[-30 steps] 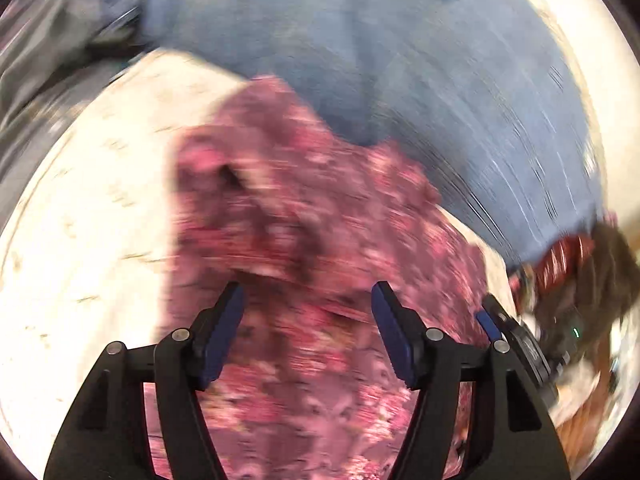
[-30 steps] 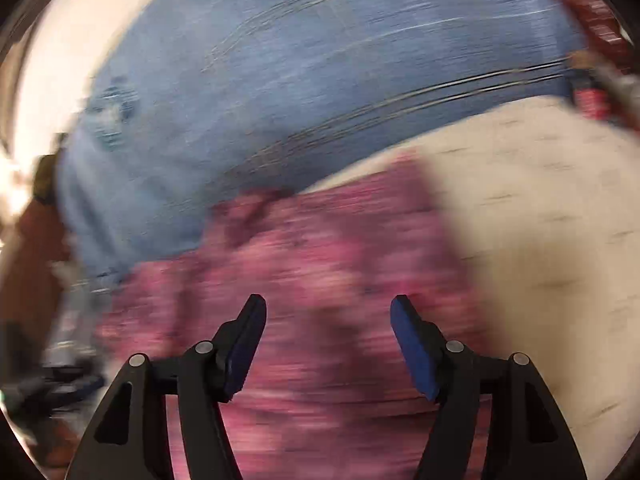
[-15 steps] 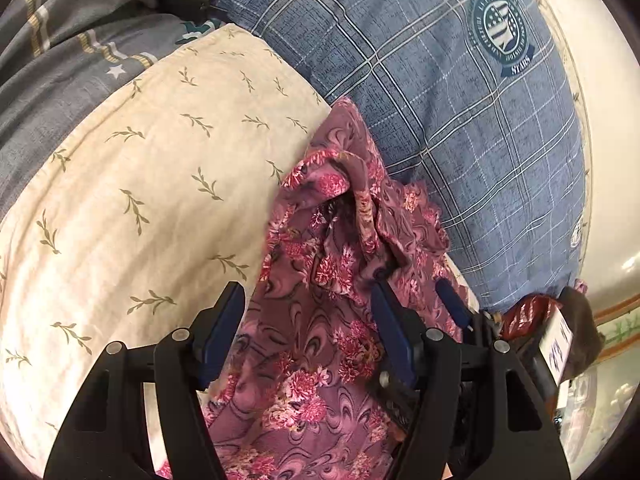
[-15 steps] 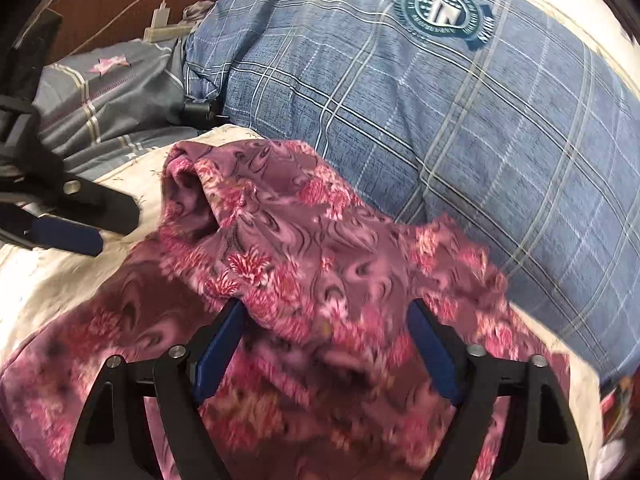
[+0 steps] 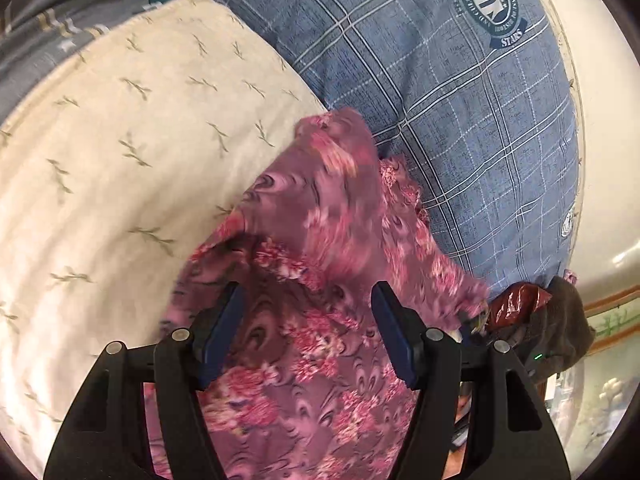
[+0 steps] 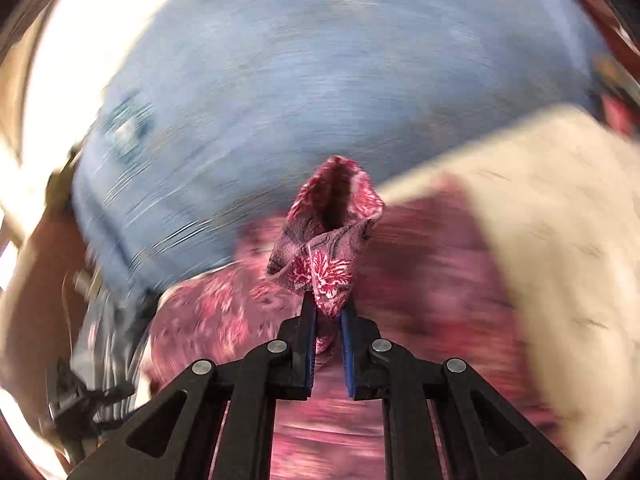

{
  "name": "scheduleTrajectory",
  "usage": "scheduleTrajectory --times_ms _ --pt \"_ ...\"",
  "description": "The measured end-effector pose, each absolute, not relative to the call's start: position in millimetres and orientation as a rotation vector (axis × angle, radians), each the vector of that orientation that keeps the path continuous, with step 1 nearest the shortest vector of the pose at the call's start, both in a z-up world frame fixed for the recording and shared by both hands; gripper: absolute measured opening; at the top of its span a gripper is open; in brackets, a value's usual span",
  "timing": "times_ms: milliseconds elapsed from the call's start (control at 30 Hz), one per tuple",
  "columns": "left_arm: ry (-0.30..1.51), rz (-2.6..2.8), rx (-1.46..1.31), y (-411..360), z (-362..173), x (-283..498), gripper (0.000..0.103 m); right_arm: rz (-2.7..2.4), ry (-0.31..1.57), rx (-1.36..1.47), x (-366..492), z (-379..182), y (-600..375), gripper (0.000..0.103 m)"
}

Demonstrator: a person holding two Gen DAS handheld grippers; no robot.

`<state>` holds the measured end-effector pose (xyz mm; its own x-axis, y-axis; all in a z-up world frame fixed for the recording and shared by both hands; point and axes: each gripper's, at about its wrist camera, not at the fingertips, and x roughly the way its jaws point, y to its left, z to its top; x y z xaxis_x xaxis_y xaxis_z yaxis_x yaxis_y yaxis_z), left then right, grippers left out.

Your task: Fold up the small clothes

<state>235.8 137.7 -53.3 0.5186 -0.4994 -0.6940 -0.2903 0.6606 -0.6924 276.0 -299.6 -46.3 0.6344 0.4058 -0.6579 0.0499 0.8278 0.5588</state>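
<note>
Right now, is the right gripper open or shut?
Shut on the floral garment. The right gripper has just been closing, and its blue pads pinch a bunched fold that sticks up between them.

Garment (image 5: 320, 320) purple-pink, red-pink flowers and dark swirls. Pillow (image 5: 132, 152) cream with olive sprigs. Blue pillow (image 5: 460, 128) plaid with pale lines, teal round crest. Grey striped cloth (image 5: 48, 40). Fingers (image 5: 222, 336) black, blue pads.

You had the pink floral fabric garment (image 5: 320, 320) lying on the cream leaf-print sheet (image 5: 120, 160), its far edge against the blue checked pillow (image 5: 460, 120) behind it. A grey striped cloth (image 5: 48, 40) lay beyond the sheet, at the far left.
</note>
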Motion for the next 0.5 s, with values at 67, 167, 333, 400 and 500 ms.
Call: scheduleTrajectory --times_ms 67,167,333,400,500 --pt "1.078 -0.158 -0.892 132.0 -57.3 240.6 0.065 0.214 0.896 0.688 270.9 -63.2 -321.5 0.017" --pt "1.088 -0.179 -0.904 122.0 -61.6 244.8 0.065 0.223 0.861 0.788 260.5 -70.1 -334.3 0.035" --pt "1.099 -0.137 -0.909 119.6 -69.5 261.6 0.068 0.162 0.845 0.778 276.1 -73.6 -326.4 0.059" --pt "1.078 -0.097 -0.882 123.6 -63.9 270.5 0.037 0.193 0.852 0.752 285.5 -65.8 -326.4 0.008" --pt "1.036 -0.097 -0.878 132.2 -50.9 270.2 0.015 0.273 0.736 0.814 279.2 -38.2 -346.4 0.007"
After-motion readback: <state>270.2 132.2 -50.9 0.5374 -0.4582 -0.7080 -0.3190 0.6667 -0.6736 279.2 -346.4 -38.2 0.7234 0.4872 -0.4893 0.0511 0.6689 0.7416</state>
